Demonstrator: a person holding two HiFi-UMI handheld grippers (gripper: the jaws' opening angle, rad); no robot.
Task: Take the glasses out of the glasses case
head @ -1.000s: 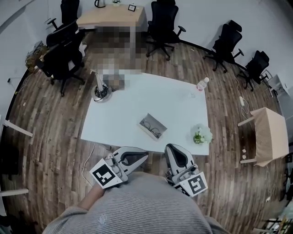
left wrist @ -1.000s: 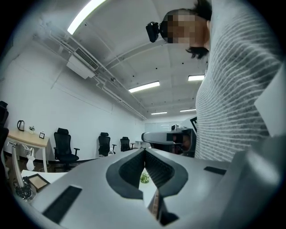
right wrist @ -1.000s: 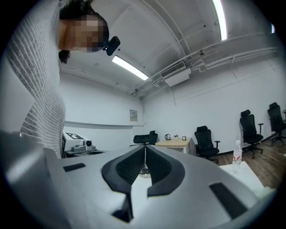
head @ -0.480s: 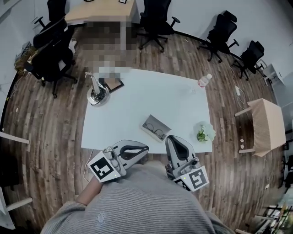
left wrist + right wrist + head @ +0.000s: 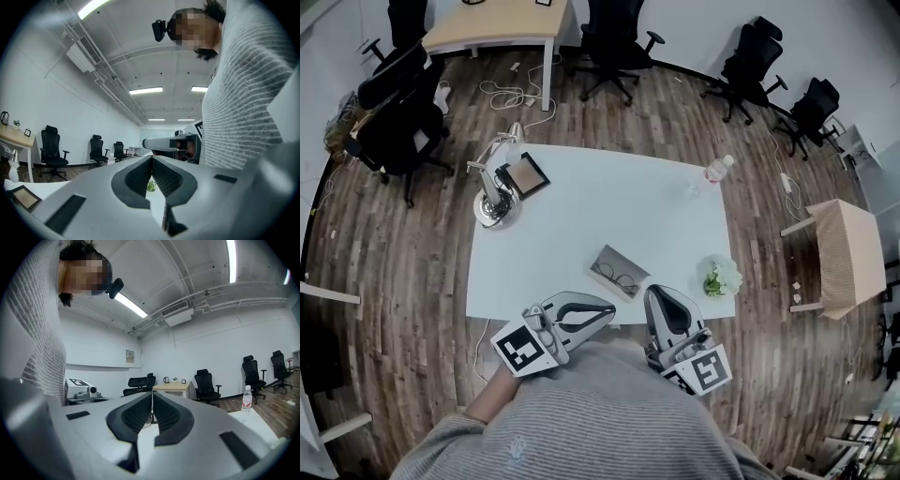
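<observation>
By the table (image 5: 581,211), left claw (image 5: 607,312) and right claw (image 5: 660,294) sit closed, seemingly empty.

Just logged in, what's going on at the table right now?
A person stands at the near edge of the white table with a gripper in each hand. The left gripper and the right gripper are both shut and empty, short of the glasses case. The case lies open on the table with the glasses inside; neither gripper touches it.

White table (image 5: 600,211) carries glasses case (image 5: 617,273), lamp (image 5: 492,208), picture frame (image 5: 523,174), bottle (image 5: 716,170), flowers (image 5: 720,277)
</observation>
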